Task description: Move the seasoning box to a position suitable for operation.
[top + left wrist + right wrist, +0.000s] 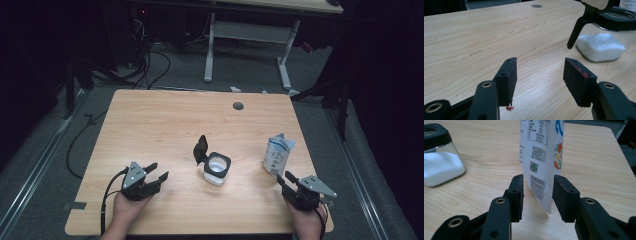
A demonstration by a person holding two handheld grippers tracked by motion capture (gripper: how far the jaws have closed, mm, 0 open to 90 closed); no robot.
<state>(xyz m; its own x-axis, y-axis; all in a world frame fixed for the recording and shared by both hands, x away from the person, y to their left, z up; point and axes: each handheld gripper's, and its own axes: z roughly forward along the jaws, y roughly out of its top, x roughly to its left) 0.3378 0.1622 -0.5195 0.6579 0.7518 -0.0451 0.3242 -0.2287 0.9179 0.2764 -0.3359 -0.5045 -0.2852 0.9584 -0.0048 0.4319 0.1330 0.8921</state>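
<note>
A clear square jar [217, 169] of white powder stands mid-table, its black flip lid [201, 149] hinged up and open. A white printed pouch [278, 154] stands upright at the right. My left gripper [158, 171] rests near the front left, open, with nothing between its jaws [540, 72]; the jar [600, 46] is ahead to its right. My right gripper [284, 179] sits just in front of the pouch, open. In the right gripper view the pouch's [541, 150] lower edge lies between the jaws [537, 180], with gaps on both sides. The jar [439, 165] is far left.
The wooden table [165, 120] has a round cable hole [238, 106] near its far edge. Beyond it, a white desk frame [247, 35] and cables on a grey floor. A cable trails from each gripper over the front edge.
</note>
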